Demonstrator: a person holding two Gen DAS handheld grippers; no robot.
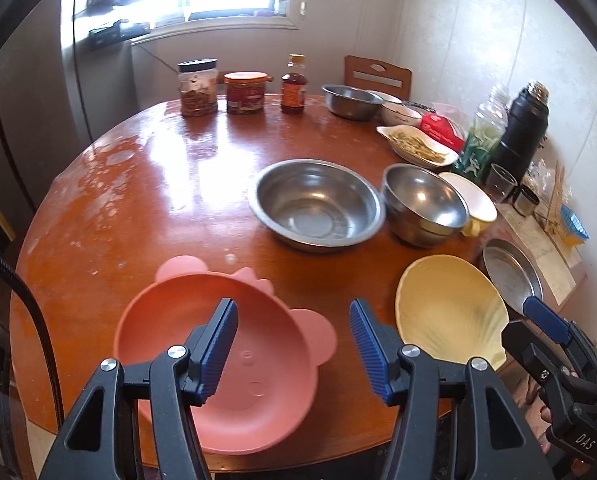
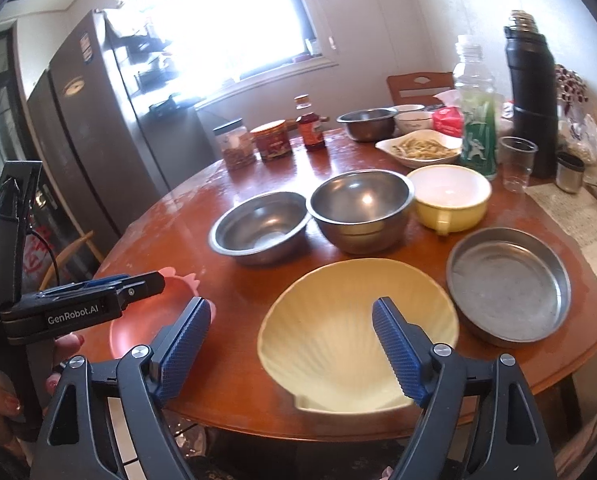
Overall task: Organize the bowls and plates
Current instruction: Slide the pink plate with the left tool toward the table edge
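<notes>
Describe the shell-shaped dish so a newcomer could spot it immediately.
On the round wooden table, look at the near edge, just ahead of the open right gripper. The shell-shaped dish lies between a pink eared plate and a flat steel pan. It alone is pale yellow and ribbed.

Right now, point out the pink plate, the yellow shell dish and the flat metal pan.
pink plate [image 1: 178, 320], left wrist view, inner floor.
yellow shell dish [image 2: 338, 320], right wrist view, ribbed inside.
flat metal pan [image 2: 506, 284], right wrist view, bare bottom.

the left wrist view is looking forward from the near table [image 1: 146, 184] edge, sitting close above the pink plate [image 1: 218, 364]. the right wrist view is facing the same way from further right, close above the shell dish [image 2: 358, 328]. both are sharing the steel bowls [image 1: 318, 204] and the window wall.
</notes>
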